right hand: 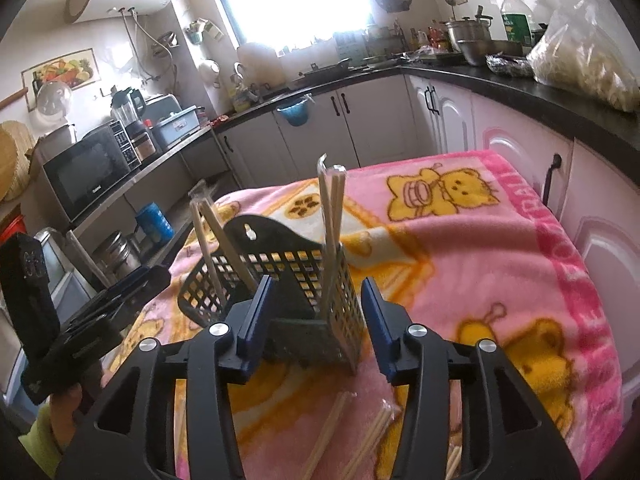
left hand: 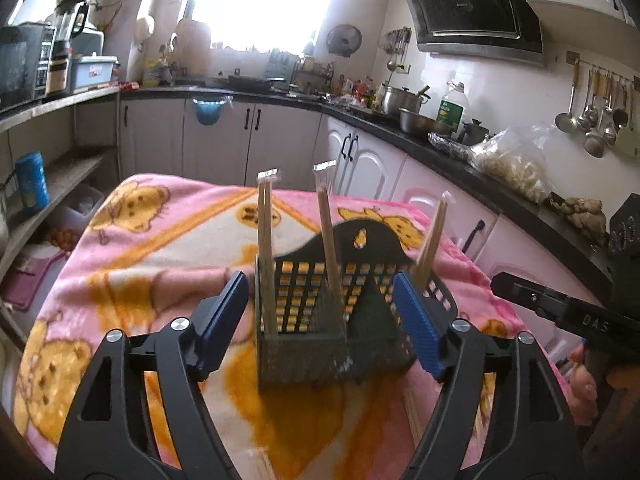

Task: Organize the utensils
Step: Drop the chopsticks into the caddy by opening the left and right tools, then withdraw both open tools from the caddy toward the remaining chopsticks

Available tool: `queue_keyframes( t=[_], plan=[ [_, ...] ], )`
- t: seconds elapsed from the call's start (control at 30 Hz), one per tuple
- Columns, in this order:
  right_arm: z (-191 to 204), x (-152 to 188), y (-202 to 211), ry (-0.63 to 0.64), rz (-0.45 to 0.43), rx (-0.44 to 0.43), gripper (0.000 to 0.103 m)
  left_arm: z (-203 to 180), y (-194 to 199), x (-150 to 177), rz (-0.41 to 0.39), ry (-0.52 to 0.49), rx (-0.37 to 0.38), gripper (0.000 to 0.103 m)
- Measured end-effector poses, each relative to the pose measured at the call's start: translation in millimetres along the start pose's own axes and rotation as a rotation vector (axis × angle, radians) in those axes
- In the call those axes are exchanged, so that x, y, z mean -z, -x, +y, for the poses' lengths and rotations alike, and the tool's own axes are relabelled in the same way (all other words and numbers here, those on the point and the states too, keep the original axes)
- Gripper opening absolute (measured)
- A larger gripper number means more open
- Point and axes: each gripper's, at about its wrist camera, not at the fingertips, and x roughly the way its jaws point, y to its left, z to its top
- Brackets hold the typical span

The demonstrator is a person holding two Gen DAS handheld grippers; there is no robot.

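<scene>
Partly done — three wrapped chopstick pairs (left hand: 267, 256) upright in black caddy (right hand: 280, 280); several loose at six o'clock (right hand: 332, 436). Left gripper (left hand: 320, 320), right gripper (right hand: 316, 320) — both wide, empty.

Daylight pours through the window (left hand: 262, 4), blown out to pure white in both views, so the far counter and wall beneath it look hazy. The pink blanket (left hand: 160, 240) is evenly lit with soft, faint shadows. Strong fisheye bending curves the cabinets (right hand: 500, 136) and darkens the corners to black. The nearest blanket and the loose chopsticks (right hand: 332, 432) lying on it look soft and blurred.
</scene>
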Motion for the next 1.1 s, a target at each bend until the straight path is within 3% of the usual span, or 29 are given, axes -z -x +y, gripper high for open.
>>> queue_keyframes(
  t=[0.27,1.1],
  plan=[
    [-4,17,16,-0.006,0.014,0.016,0.047,1,14,18,0.034,0.013,0.021,0.082],
    [-7,69,42,0.0,0.063,0.049,0.051,-16,37,70,0.093,-0.032,0.067,0.084]
  ],
)
